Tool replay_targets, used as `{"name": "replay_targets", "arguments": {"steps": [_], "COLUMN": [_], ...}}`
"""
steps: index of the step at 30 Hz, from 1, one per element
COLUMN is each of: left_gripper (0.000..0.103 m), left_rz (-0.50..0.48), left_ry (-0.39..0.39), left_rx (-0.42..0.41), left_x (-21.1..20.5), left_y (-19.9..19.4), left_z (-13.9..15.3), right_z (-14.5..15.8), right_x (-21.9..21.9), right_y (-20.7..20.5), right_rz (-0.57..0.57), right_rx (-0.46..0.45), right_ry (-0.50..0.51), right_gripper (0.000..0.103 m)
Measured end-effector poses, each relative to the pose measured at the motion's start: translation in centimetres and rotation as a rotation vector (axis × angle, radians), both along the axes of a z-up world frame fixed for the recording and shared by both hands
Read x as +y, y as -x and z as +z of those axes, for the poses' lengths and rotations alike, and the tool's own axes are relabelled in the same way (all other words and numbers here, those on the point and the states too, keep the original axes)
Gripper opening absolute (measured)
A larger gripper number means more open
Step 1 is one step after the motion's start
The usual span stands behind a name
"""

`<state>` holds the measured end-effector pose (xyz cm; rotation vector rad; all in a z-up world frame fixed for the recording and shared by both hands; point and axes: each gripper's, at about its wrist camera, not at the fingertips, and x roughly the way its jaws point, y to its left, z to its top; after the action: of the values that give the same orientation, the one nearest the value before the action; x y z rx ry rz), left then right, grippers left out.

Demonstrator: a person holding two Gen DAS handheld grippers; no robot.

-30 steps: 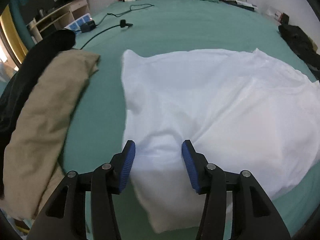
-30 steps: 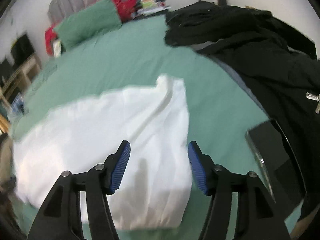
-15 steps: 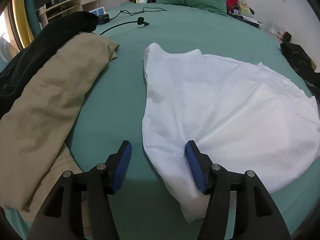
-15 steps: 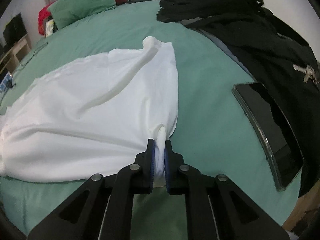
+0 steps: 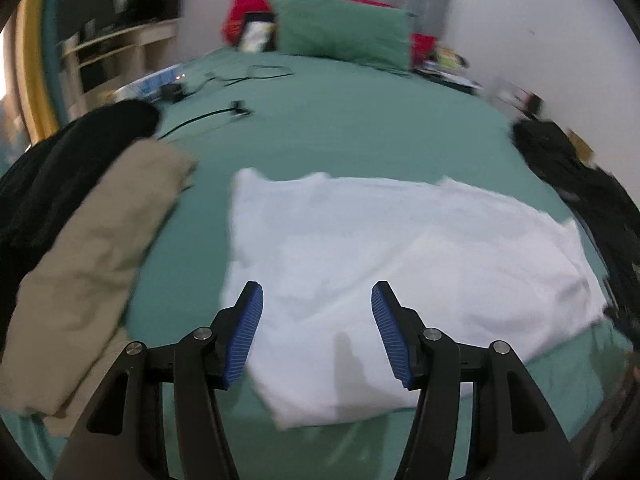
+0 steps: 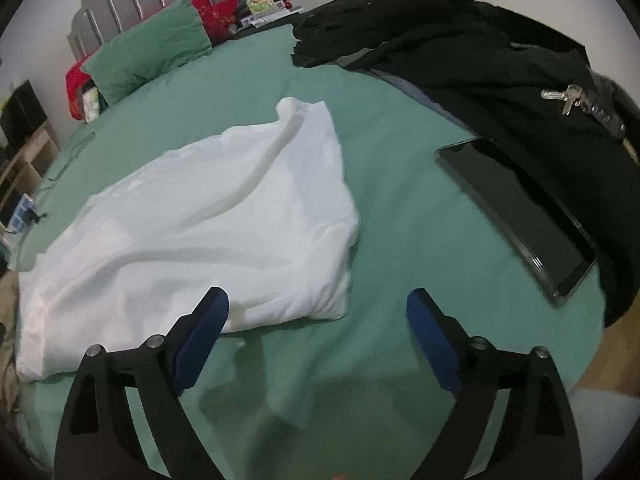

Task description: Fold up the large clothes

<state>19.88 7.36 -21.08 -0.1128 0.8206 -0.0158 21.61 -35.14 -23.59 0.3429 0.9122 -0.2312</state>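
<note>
A large white garment (image 5: 392, 264) lies spread and partly folded on the green bed (image 5: 352, 120). It also shows in the right wrist view (image 6: 208, 216), with a rumpled ridge across it. My left gripper (image 5: 317, 334) is open and empty, held just above the garment's near left part. My right gripper (image 6: 316, 344) is open and empty over the bare sheet, just in front of the garment's near right corner.
A tan garment (image 5: 92, 264) and black clothes (image 5: 64, 176) lie to the left. Cables (image 5: 224, 114) and a green pillow (image 5: 344, 38) are further back. On the right lie black clothes (image 6: 480, 52), a dark tablet (image 6: 516, 216) and keys (image 6: 568, 98).
My right gripper let go of the garment's corner, opened and drew back. My left gripper rose and tilted up over the garment; it stays open.
</note>
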Motion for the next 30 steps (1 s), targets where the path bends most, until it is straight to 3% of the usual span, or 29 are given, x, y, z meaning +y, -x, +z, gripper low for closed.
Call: {"name": "replay_targets", "arguments": {"steps": [5, 9, 13, 18, 23, 26, 28, 30], "left_gripper": [0.060, 0.060, 0.060, 0.060, 0.060, 0.060, 0.060, 0.060], "left_rz": [-0.116, -0.150, -0.196, -0.177, -0.214, -0.181, -0.178, -0.176], "left_ry": [0.028, 0.014, 0.010, 0.022, 0.057, 0.093, 0.148, 0.173], "left_rx": [0.018, 0.065, 0.073, 0.102, 0.097, 0.115, 0.099, 0.113], "left_x": [-3.3, -4.9, -5.8, -6.3, -8.5, -9.7, -10.6, -11.3], "left_y": [-0.7, -2.0, -3.1, -3.6, -4.9, -5.9, -6.6, -7.2], "left_z": [-1.3, -2.5, -1.7, -0.4, -1.6, -3.0, -3.5, -4.1], "right_z": [-0.9, -1.7, -1.8, -2.4, -2.4, -2.6, -2.7, -3.0], "right_x": [0.4, -0.2, -1.9, -4.6, -1.9, 0.1, 1.0, 1.1], "right_y": [-1.1, -3.0, -3.9, -5.2, -6.1, -6.3, -6.6, -6.9], "right_rz": [0.028, 0.031, -0.004, -0.054, 0.075, 0.164, 0.203, 0.201], "right_rx": [-0.033, -0.016, -0.016, -0.053, -0.071, -0.081, -0.089, -0.114], "right_ry": [-0.029, -0.038, -0.057, -0.292, -0.380, -0.414, -0.409, -0.480], "right_gripper": [0.091, 0.091, 0.091, 0.093, 0.093, 0.093, 0.094, 0.094]}}
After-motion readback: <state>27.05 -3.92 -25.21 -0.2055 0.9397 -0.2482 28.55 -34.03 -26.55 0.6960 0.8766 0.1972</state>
